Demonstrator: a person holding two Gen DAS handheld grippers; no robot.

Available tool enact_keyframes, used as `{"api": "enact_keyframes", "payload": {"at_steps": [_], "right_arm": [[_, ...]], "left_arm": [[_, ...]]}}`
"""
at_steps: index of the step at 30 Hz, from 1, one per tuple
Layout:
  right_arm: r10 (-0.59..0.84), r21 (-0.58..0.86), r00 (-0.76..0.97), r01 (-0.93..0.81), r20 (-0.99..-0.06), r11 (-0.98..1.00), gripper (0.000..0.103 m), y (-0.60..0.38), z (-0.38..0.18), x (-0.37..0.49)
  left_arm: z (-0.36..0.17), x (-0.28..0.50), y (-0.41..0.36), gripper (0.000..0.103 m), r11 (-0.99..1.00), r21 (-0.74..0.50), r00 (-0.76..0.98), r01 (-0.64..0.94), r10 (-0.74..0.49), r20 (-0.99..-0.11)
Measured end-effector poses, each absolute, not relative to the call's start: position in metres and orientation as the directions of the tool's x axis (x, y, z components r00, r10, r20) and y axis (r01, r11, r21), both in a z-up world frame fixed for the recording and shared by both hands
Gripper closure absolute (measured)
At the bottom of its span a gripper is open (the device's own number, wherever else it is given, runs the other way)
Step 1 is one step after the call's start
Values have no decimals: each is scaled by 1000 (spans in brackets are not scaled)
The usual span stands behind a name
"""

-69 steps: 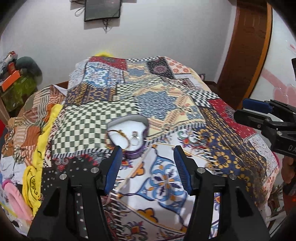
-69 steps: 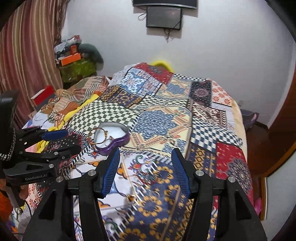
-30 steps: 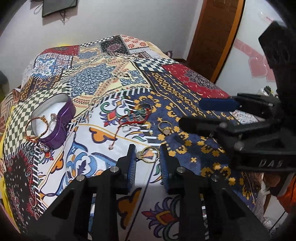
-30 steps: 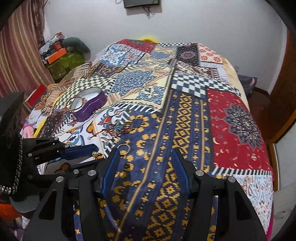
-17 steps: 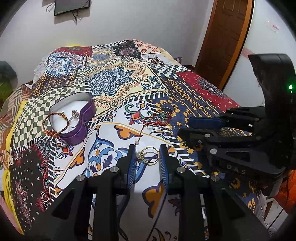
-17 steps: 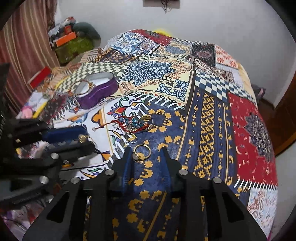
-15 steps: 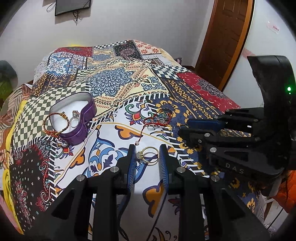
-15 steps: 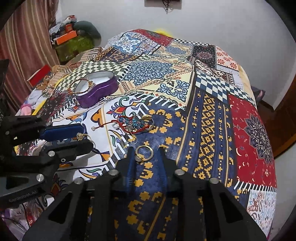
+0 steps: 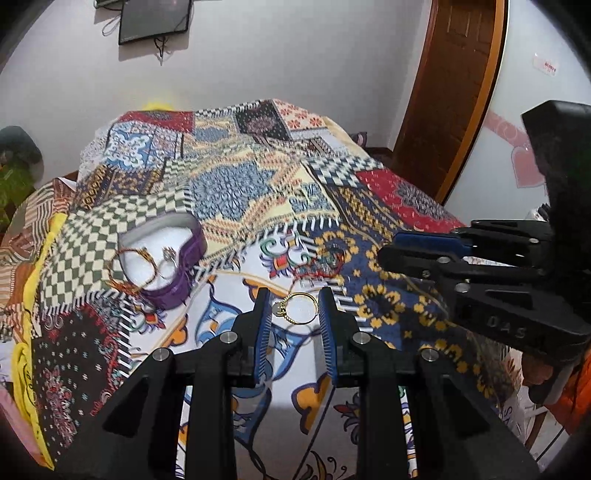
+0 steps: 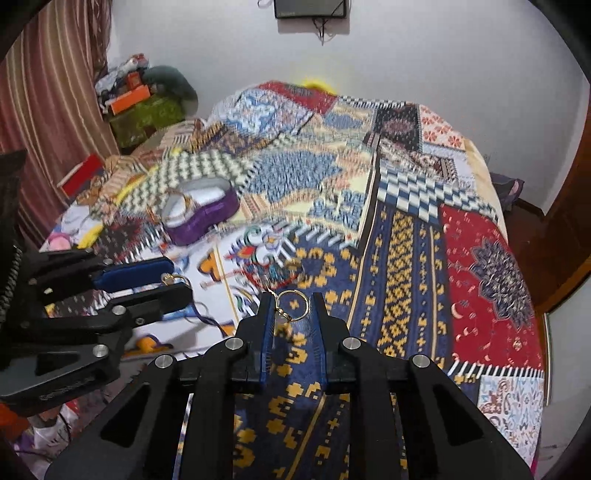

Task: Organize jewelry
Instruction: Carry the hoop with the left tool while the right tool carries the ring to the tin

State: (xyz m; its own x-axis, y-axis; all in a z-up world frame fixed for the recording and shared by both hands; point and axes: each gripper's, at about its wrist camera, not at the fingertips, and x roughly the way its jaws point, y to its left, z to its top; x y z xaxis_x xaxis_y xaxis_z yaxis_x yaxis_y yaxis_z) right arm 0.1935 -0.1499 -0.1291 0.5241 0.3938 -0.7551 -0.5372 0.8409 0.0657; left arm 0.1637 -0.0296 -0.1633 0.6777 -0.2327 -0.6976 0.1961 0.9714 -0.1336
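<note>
My left gripper [image 9: 295, 304] is shut on a gold ring with a pale stone [image 9: 300, 308], held above the bedspread. My right gripper [image 10: 291, 304] is shut on a second gold ring [image 10: 292, 303], also lifted. A purple heart-shaped jewelry box [image 9: 162, 254] lies open on the checked patch, left of both grippers, with a beaded bracelet [image 9: 127, 267] and a ring inside; it also shows in the right wrist view [image 10: 201, 210]. A red thread bracelet tangle [image 9: 317, 264] lies on the spread just beyond my left gripper. The right gripper shows at the right of the left wrist view [image 9: 395, 251].
A patterned patchwork bedspread [image 9: 240, 184] covers the bed. A wooden door [image 9: 454, 92] stands at the right. Clothes and boxes [image 10: 140, 96] pile up at the bed's left side, by a striped curtain [image 10: 48, 92]. A screen [image 9: 153, 18] hangs on the wall.
Both grippers have lifted away from the bedspread, each with its ring, and tilted up toward the head of the bed. The right gripper closed on its ring about half a second ago.
</note>
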Motion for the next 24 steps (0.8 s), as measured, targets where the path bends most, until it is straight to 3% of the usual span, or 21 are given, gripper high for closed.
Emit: {"api": "enact_keyframes", "payload": {"at_steps": [24], "right_arm": [[514,71,634,-588,-578,805,86,-107,-49,176]], "left_arm": [[-94,151,26,78,990,-115,825,77,-128,-551]]}}
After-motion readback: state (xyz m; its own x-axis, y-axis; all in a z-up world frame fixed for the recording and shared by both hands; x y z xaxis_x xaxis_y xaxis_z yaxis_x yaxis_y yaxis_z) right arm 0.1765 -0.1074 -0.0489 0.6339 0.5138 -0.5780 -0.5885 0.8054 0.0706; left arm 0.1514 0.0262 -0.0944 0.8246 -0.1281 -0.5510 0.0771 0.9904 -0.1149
